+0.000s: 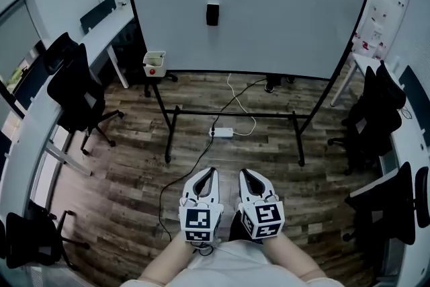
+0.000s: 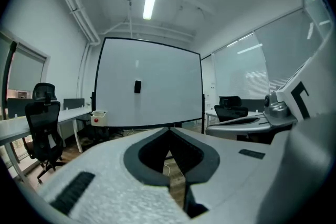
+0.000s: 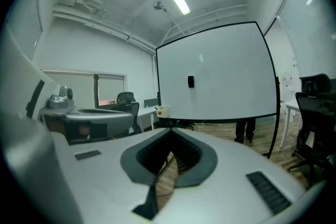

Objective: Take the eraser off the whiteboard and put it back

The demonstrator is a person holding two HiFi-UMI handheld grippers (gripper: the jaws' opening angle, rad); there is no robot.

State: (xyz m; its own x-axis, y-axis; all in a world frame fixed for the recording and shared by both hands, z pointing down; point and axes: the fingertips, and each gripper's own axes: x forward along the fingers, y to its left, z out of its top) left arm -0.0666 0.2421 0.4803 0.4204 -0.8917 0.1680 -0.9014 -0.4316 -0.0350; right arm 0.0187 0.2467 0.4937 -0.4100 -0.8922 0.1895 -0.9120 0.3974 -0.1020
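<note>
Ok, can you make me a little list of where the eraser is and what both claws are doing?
eraser: stuck on the whiteboard, a bit left of centre
whiteboard: standing on a black frame on the wooden floor
left claw: shut, empty, well short of the board
right claw: shut, empty, beside the left claw

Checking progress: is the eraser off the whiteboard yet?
No, the eraser sits on the whiteboard, near its middle.
</note>
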